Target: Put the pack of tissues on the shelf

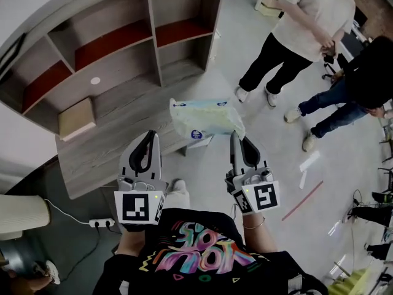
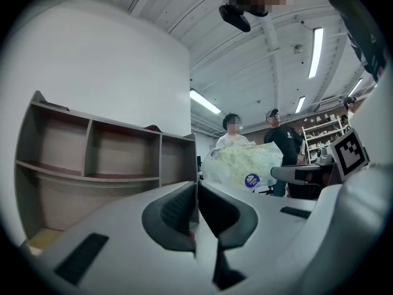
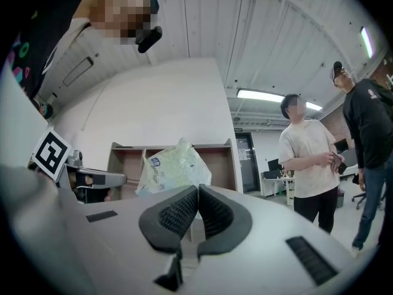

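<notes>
We hold the pack of tissues (image 1: 206, 117) up in the air just in front of the shelf (image 1: 132, 103), toward its right-hand half. It is outside every compartment and rests on none of the boards. The pack is pale green and white in a crinkled clear wrapper, with a small round blue sticker on the side that faces away from the shelf.

Our right tongs (image 1: 236, 139) are closed, and the wrapper's near corner is pinched at their tips. In the right gripper view the right tongs (image 3: 198, 190) show both ribbed pads pressed together, with the pack (image 3: 172, 165) rising straight beyond them against the shelf (image 3: 215, 158).

Our left tongs (image 1: 149, 137) are closed too, with nothing between them, and sit beside the pack on the side nearer the shelf's middle. In the left gripper view the left tongs (image 2: 196, 189) show their pads meeting. There the pack (image 2: 249, 161) hangs to the right of the shelf (image 2: 92, 158).

On the shelf's low, wide board a flat box (image 1: 77, 118) lies near the left end, and a small white disc (image 1: 95, 80) sits one level above it. Two people (image 1: 301, 17) stand on the floor (image 1: 270, 165) well beyond the shelf's right end.
</notes>
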{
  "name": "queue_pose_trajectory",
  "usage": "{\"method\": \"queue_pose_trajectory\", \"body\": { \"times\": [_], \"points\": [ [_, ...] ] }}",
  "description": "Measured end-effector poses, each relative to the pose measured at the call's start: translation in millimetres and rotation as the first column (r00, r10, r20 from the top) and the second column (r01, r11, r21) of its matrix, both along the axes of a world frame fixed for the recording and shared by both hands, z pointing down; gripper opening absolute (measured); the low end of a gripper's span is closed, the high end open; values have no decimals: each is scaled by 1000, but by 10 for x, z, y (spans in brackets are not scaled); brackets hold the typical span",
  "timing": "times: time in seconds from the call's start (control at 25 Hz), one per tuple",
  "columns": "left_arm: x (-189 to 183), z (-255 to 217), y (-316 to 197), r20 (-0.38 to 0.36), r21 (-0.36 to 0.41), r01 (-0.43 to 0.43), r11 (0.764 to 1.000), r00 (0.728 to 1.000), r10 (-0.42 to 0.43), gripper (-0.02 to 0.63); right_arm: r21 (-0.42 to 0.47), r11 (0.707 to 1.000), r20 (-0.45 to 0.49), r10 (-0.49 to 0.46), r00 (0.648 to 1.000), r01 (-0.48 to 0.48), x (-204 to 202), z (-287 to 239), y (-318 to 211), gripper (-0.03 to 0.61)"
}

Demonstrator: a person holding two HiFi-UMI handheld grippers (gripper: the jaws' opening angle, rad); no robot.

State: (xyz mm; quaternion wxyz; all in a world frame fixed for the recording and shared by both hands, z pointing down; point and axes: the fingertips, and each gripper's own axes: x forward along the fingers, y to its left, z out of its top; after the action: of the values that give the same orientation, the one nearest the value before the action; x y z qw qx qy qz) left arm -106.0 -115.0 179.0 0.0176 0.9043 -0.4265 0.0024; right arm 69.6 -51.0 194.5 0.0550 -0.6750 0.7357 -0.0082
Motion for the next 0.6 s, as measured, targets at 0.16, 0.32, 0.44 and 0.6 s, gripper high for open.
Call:
{"method": "queue_pose_trajectory", "body": {
  "times": [0.16, 0.32, 0.44, 0.6],
  "points": [
    [2, -9, -174, -4, 1, -12, 1000, 1000, 12, 32, 9, 1000, -8, 12, 1000, -12, -12, -44, -156, 17],
    [4, 67, -112, 44, 6, -57, 998, 997, 57, 32, 7, 1000, 1, 26, 1000, -26, -24, -48, -102, 17],
    [-19, 72, -119, 77, 0, -88, 996, 993, 88, 32, 5, 999, 4, 47, 999, -47, -46, -97, -100, 17],
    [-15, 101, -154, 79, -19, -95, 995, 992, 97, 32, -16, 998, 2, 59, 998, -59, -32, -70, -139, 17]
  ]
}}
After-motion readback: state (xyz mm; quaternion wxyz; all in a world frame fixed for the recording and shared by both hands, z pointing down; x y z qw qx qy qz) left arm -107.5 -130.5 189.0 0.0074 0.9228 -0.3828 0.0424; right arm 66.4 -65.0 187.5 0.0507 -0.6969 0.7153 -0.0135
